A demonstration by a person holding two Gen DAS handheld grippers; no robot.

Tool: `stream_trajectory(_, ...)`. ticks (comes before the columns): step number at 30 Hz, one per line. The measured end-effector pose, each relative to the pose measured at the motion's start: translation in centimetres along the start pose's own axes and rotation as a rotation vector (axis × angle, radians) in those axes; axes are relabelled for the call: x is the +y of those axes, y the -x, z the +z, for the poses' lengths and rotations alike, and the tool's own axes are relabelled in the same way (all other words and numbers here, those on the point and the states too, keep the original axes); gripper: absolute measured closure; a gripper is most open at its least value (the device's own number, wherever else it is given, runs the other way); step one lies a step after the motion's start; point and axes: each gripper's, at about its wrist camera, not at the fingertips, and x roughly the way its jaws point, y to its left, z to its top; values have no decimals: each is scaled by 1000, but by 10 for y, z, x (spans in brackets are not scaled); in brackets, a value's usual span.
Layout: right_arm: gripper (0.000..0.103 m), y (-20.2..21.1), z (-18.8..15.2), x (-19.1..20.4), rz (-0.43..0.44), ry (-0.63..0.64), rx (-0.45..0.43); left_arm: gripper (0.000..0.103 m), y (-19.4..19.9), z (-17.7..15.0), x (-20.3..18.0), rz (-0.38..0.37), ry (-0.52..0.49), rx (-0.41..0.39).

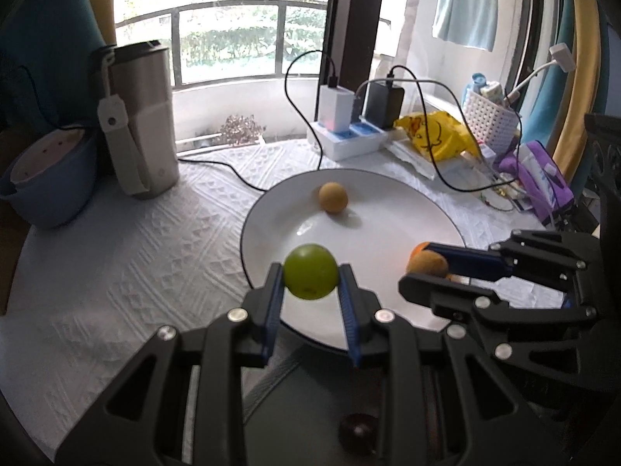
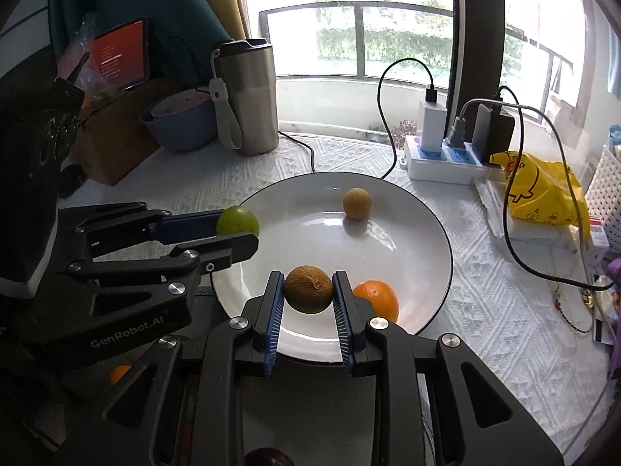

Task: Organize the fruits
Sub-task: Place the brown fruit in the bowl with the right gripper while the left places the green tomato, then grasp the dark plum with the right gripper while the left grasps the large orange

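Left tool [image 1: 311, 272] grips a smooth, firm green round fruit [image 1: 310, 270] across its middle; right tool [image 2: 309, 289] clamps a rough brown round fruit [image 2: 309, 289], both light, over the white plate [image 2: 407, 209].

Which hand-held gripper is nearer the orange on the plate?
Right. The right hand-held gripper, shut on a brown fruit, sits right beside the orange. The left hand-held gripper, holding the green fruit, is across the plate.

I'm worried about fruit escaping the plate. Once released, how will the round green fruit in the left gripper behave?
The round green fruit looks smooth and ball-shaped, so it will probably roll. The shallow white plate has only a low rim, which may not stop it. The left gripper pinches it at two small spots, so it may slip.
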Motion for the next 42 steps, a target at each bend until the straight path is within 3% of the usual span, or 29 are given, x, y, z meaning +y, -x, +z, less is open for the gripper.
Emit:
stream_trajectory(8,76,-3,0,-4,-25,-21,1,73,-6,0,1,7,16,23)
stream_trajectory(13,67,7,0,-6,-36,-30,-19,73,-5,2,-2,13,9,50)
stream_trajectory(20,66,33,-1,-2,-61,-33,-54,68,27,1,-3,35,18,-24)
stream_trajectory(22,66,41,-2,0,-64,-36,-65,57,36,-1,-4,30,19,-36)
stream_trajectory(42,66,105,-32,18,-89,-47,-118,56,113,-39,-13,50,48,-107)
